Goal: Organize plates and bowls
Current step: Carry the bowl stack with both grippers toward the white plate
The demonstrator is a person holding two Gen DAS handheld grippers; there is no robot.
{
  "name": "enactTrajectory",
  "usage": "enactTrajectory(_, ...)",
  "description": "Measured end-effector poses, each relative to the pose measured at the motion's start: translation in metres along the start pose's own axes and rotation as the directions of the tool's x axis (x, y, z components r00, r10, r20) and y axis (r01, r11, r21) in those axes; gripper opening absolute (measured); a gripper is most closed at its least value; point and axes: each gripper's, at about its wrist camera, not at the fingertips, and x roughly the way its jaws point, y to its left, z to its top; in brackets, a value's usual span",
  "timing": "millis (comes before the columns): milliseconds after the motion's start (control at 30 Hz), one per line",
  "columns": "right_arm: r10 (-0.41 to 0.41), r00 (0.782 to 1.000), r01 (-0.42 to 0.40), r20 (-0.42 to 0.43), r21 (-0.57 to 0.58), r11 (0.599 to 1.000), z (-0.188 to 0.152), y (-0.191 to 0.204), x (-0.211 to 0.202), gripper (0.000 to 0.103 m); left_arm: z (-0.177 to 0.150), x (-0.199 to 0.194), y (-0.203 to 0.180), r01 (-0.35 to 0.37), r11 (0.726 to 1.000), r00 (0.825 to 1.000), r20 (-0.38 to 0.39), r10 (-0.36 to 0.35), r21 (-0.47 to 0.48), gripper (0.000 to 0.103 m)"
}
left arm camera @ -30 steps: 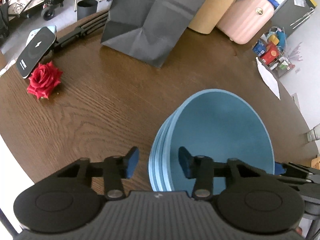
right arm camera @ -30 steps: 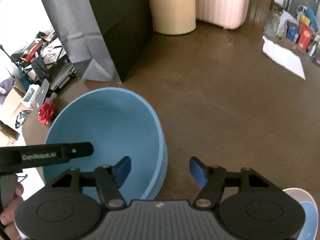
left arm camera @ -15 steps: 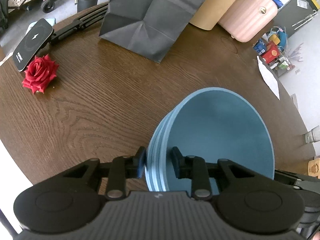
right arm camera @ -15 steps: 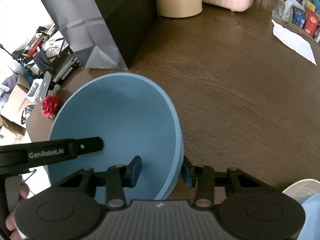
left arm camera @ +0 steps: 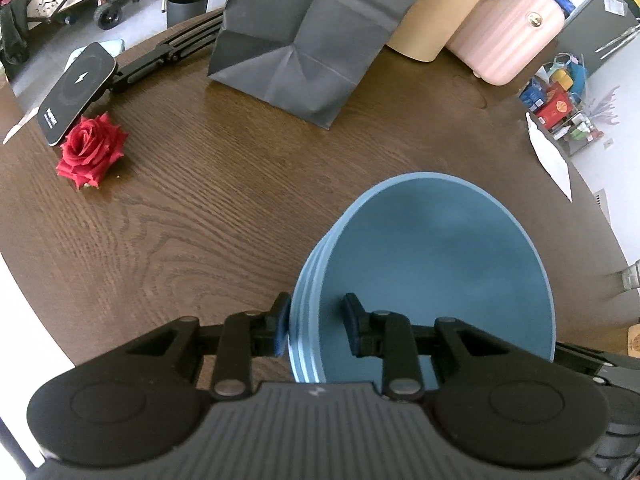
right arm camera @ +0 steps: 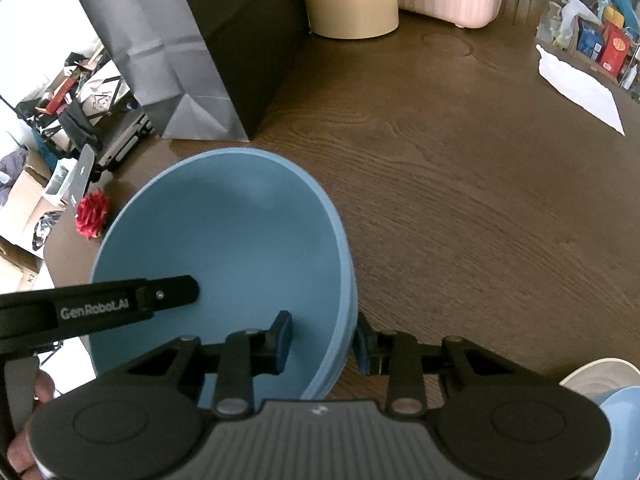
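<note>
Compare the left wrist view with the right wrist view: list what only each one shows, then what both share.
Only the left wrist view: the charging pad's flat face and a black bin on the floor.

Only the right wrist view: a second blue dish at the lower right, and a person's hand.

Both: the stack of blue plates, each gripper closed on its rim, left gripper, right gripper; red rose; grey paper bag.

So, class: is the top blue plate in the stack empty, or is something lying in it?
Empty. The top blue plate shows only bare blue surface in both wrist views; only gripper fingers reach over its rim.
</note>
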Motion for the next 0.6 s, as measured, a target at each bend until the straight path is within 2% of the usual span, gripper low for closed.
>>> enactTrajectory(600, -0.005, 0.999, 0.005, 0.032, 0.001, 1.000, -0.0050, 0.0015, -0.0103, 0.031, -0.0040, -0.0072, -0.0018, -0.007, 1.000, 1.000, 0.008, 0.006, 0.008, 0.028)
